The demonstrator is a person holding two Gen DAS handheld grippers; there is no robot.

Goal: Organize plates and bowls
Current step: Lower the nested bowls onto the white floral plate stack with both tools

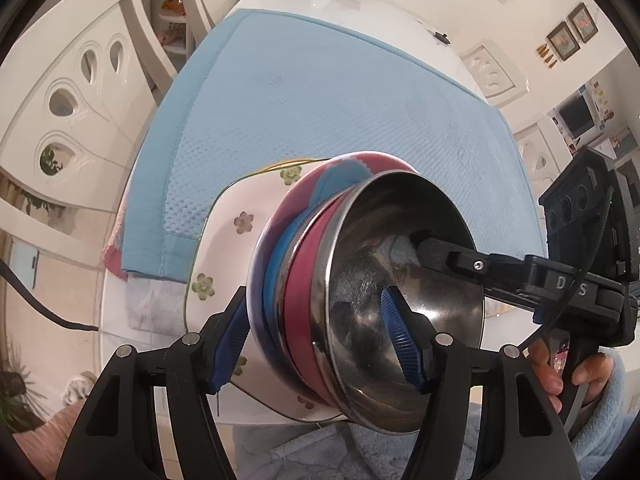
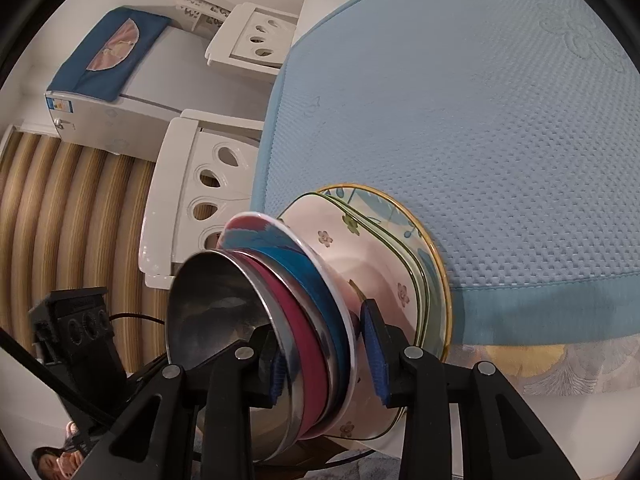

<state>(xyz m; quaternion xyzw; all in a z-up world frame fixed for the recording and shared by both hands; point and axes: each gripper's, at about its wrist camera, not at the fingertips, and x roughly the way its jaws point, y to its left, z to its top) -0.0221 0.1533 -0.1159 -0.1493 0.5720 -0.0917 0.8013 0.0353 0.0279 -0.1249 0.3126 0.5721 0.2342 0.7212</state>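
Both grippers, left (image 1: 316, 344) and right (image 2: 328, 356), pinch the nested stack: shiny steel bowl (image 1: 404, 280), red and blue bowls, floral plates (image 2: 384, 272). Best lowered level, released together.

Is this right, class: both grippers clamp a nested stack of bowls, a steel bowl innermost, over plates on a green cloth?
One detail is wrong: the cloth is light blue, not green, as the left wrist view shows. The rest stands: the left gripper and right gripper both clamp the nested bowls, with the steel bowl innermost, over the plates.
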